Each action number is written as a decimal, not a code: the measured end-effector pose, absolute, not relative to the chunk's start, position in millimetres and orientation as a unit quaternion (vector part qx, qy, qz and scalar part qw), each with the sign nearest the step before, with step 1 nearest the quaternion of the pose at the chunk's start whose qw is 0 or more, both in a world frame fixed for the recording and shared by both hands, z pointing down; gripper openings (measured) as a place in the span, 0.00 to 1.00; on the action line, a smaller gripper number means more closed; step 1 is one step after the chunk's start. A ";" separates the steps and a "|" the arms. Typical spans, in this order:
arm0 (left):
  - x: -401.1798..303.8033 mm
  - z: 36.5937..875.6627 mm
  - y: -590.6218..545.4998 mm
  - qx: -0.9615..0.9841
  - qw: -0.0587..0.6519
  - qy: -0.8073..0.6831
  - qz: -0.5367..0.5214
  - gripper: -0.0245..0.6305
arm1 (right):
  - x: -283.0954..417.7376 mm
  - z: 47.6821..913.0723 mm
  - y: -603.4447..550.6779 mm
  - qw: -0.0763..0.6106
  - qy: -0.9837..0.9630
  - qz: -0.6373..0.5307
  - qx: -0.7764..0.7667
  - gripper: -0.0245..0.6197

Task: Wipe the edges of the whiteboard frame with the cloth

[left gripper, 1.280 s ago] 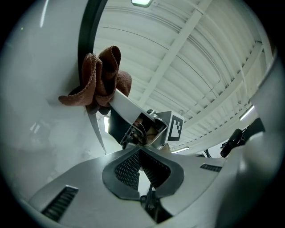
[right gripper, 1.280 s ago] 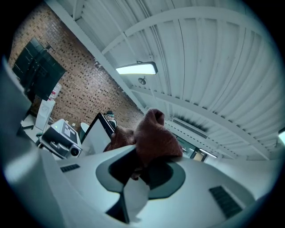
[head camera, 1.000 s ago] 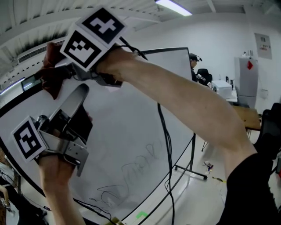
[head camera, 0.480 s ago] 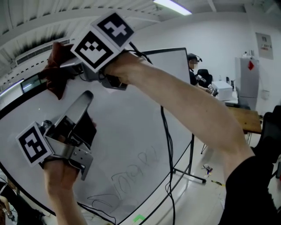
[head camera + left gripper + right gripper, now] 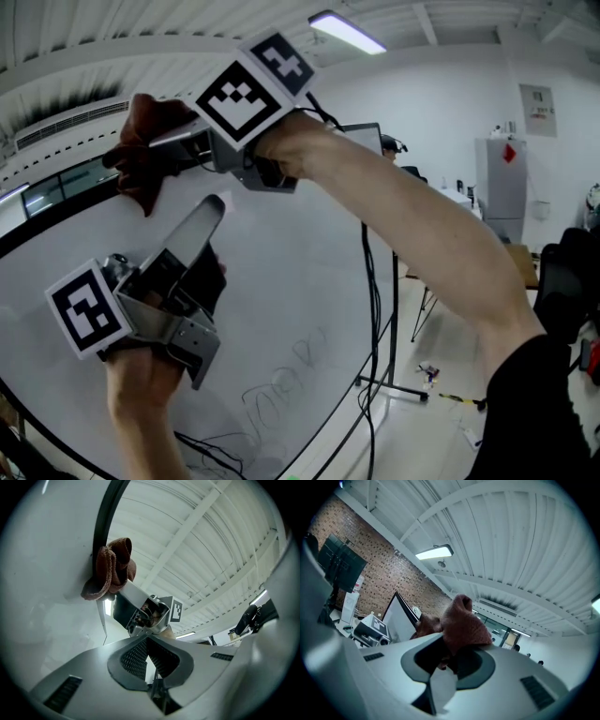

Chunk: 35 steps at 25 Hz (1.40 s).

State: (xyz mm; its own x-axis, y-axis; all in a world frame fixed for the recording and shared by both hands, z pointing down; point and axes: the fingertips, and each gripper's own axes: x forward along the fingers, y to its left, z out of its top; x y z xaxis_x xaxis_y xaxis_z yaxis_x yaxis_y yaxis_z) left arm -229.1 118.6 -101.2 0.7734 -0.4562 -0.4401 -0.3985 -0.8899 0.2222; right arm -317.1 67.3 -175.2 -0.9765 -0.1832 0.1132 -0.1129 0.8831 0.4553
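Gripping the cloth (image 5: 142, 173) in clenched fingers, the right gripper (image 5: 173, 150) presses it against the whiteboard frame (image 5: 100, 522); the left gripper (image 5: 208, 208), fingers closed and empty, hovers below.

The whiteboard (image 5: 281, 272) runs off the lower left of the head view, so its bottom corner goes unseen. In the upper left the bunched cloth (image 5: 145, 159) covers the tips of the right gripper (image 5: 178, 155) and the stretch of black frame (image 5: 61, 216) behind it. The scribbles (image 5: 281, 389) low on the board are too faint to read. A person (image 5: 389, 150) at upper centre is mostly behind the forearm (image 5: 422, 225). The wall poster (image 5: 537, 98) at upper right is too small to read.
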 end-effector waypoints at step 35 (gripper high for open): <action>-236.2 -87.3 94.1 0.952 0.054 -0.185 -0.237 0.03 | -305.8 -181.5 39.7 0.075 -0.972 -0.215 0.065 0.16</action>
State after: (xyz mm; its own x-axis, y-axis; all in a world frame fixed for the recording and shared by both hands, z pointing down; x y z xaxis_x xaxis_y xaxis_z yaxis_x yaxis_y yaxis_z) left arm -236.2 94.1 -87.3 0.8191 -0.3782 -0.4313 -0.3274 -0.9256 0.1899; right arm -305.8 39.7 -181.5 -0.9804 -0.1584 0.1169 -0.0942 0.8988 0.4281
